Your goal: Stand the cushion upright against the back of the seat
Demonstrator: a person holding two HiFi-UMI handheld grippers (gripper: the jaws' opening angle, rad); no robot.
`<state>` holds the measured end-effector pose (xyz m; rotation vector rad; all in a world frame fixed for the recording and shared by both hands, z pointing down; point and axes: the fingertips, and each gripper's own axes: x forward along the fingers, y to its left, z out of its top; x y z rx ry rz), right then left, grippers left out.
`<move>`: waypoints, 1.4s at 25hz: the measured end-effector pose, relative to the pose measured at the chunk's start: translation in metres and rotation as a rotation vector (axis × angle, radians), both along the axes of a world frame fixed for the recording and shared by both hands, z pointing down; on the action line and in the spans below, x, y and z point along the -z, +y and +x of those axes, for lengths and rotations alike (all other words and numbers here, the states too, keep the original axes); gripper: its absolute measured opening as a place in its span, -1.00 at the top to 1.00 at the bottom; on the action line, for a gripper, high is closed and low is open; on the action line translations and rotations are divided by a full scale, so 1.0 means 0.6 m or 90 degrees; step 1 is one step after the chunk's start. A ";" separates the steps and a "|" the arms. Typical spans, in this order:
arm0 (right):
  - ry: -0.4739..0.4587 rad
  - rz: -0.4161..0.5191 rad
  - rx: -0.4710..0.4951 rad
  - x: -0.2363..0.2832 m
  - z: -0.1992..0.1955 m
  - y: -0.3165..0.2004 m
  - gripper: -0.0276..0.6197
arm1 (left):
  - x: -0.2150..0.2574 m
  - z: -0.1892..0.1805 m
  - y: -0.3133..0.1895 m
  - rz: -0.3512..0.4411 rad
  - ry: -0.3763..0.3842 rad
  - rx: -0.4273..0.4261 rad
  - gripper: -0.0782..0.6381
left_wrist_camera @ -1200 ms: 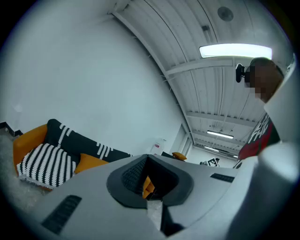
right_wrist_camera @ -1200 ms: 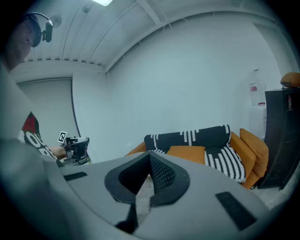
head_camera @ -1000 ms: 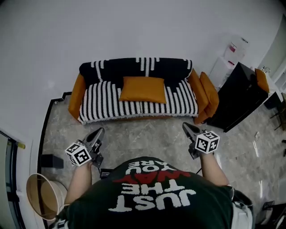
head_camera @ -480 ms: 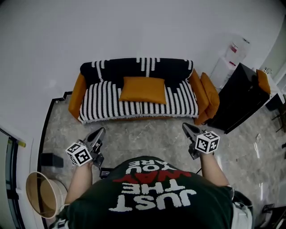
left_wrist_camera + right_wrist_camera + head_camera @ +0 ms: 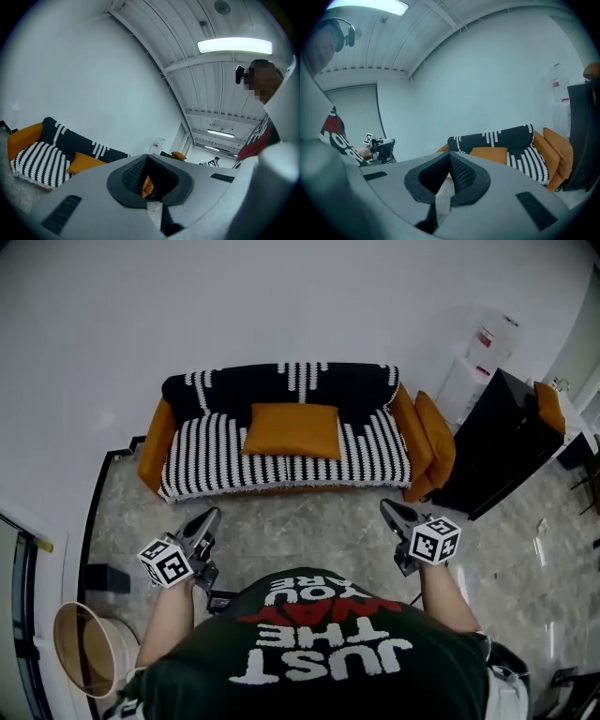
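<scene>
An orange cushion (image 5: 292, 430) lies flat on the seat of the sofa (image 5: 216, 457), which has a black-and-white striped cover and orange arms. The sofa's black back (image 5: 281, 383) rises behind it against the wall. The cushion also shows in the left gripper view (image 5: 86, 162) and the right gripper view (image 5: 489, 154). My left gripper (image 5: 208, 517) and right gripper (image 5: 386, 508) hover over the floor well short of the sofa, both pointing at it. Each is shut with nothing between its jaws, left gripper (image 5: 149, 199) and right gripper (image 5: 440, 197).
A second orange cushion (image 5: 437, 441) leans at the sofa's right arm. A black cabinet (image 5: 497, 442) with an orange cushion (image 5: 549, 407) on top stands to the right, with a white dispenser (image 5: 480, 364) behind it. A round basket (image 5: 89, 649) and a dark box (image 5: 103, 577) sit at lower left.
The sofa sits slightly further left in the head view. Both grippers stay shut and at the same spots in the picture. The cushion has not moved on the seat.
</scene>
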<state>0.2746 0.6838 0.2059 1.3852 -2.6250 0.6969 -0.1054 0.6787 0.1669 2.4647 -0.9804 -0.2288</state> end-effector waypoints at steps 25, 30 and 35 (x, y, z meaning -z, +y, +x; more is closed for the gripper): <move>-0.016 -0.081 0.025 -0.085 0.048 -0.121 0.84 | -0.061 0.061 -0.150 -0.055 0.009 -0.001 0.80; 0.004 -0.103 -0.006 -0.108 -0.007 -0.238 0.84 | -0.091 0.004 -0.305 -0.044 0.026 -0.045 0.80; -0.002 -0.119 -0.046 -0.103 -0.085 -0.400 0.83 | -0.093 -0.053 -0.493 -0.046 0.023 -0.097 0.80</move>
